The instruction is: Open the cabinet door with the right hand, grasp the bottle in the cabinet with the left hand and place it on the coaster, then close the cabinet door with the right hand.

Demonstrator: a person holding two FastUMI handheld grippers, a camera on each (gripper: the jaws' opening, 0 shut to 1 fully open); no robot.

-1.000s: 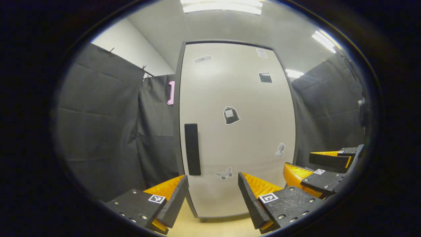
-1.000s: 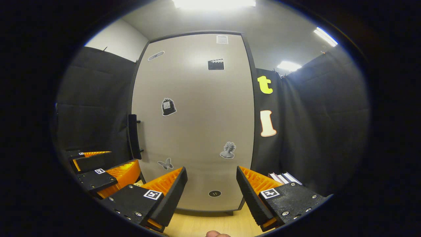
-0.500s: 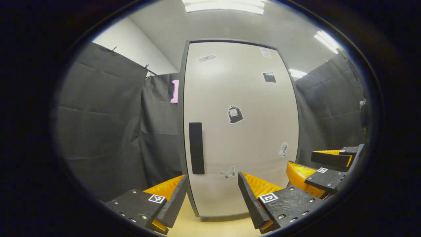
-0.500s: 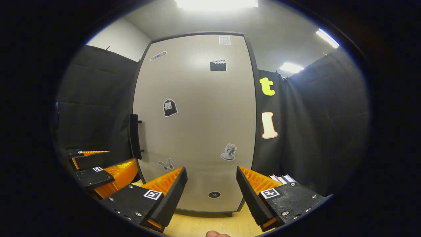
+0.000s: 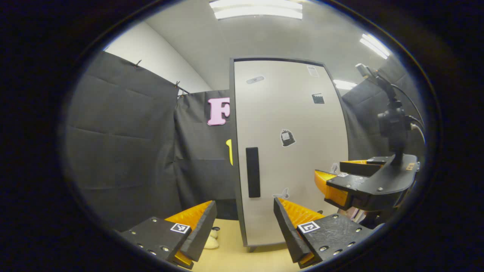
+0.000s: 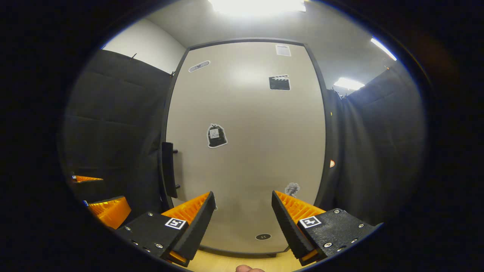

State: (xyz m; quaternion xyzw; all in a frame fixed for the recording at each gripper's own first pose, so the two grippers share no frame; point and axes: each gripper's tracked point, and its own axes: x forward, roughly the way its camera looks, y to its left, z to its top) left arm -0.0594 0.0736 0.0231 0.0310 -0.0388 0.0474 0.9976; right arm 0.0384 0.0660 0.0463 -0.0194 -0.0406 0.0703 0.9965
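The cabinet door (image 5: 291, 151) is shut: beige, dark-framed, with several stickers. Its black vertical handle (image 5: 253, 172) sits near the left edge and shows side-on as the handle (image 6: 168, 170) in the right gripper view. The bottle stays hidden behind the door. My left gripper (image 5: 245, 223) is open and holds nothing, back from the door. My right gripper (image 6: 244, 219) is open and close to the door's lower middle, right of the handle. It also appears as the right gripper (image 5: 340, 181) in the left gripper view, ahead of the left one.
The cabinet stands on a light wooden tabletop (image 5: 234, 258). A small pale rounded object (image 5: 211, 238) lies on it beside my left finger. The left gripper (image 6: 107, 209) hangs low at the left in the right gripper view. A fingertip (image 6: 249, 269) pokes in at the bottom.
The right gripper has moved closer to the door, which now looks larger. The left gripper has drawn back and turned left, so the door looks smaller and more cloth wall shows.
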